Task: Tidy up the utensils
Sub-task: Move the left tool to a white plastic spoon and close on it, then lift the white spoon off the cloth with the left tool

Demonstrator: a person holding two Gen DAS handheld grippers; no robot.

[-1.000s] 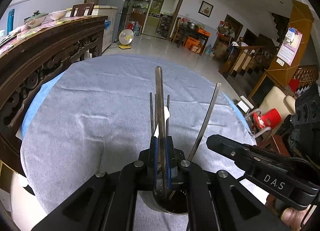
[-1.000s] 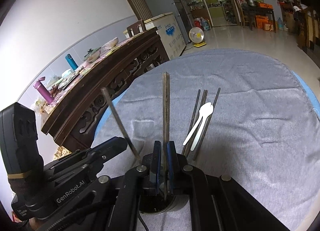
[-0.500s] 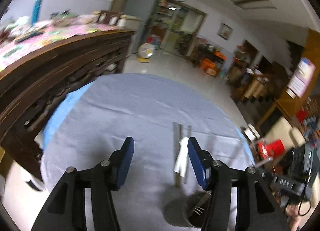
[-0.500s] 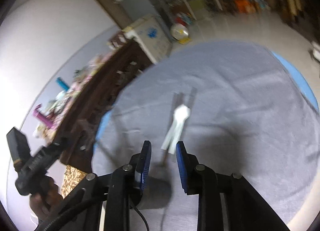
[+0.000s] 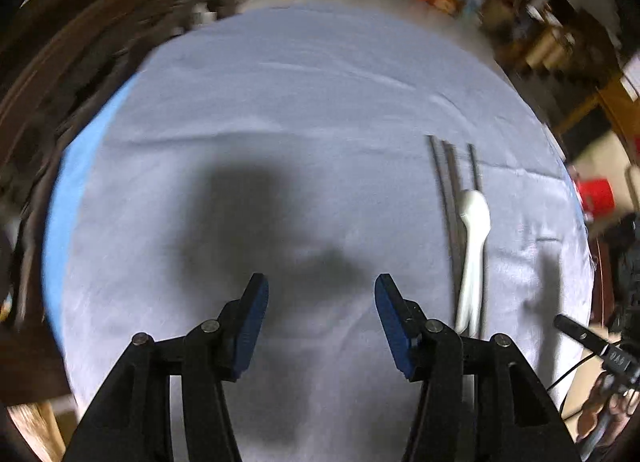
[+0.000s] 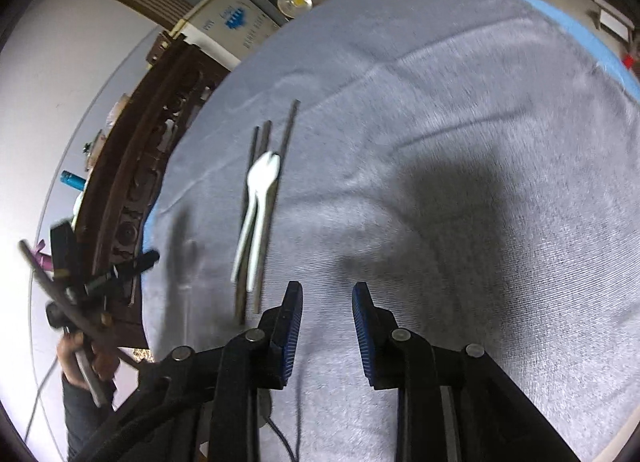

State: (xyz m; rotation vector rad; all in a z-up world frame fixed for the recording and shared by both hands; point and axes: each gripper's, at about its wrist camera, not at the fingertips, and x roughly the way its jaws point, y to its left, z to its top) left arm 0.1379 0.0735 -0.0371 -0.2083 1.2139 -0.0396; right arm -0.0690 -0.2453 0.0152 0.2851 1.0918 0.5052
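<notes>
White plastic spoons (image 5: pixel 474 250) lie on several dark chopsticks (image 5: pixel 450 198) on the grey cloth, right of my left gripper (image 5: pixel 320 302), which is open and empty above the cloth. In the right wrist view the same spoons (image 6: pixel 258 202) and chopsticks (image 6: pixel 280 150) lie up and left of my right gripper (image 6: pixel 326 310), also open and empty. The utensil cup is out of both views.
A round table (image 5: pixel 320 102) with a grey cloth over blue. A dark carved wooden sideboard (image 6: pixel 132 166) stands along its left side. The other gripper shows at each view's edge (image 6: pixel 80 294). Chairs and clutter stand beyond the far edge.
Both grippers let go of their chopsticks, opened, and lifted away from the cup, tilting down over the cloth. The cup has dropped out of view.
</notes>
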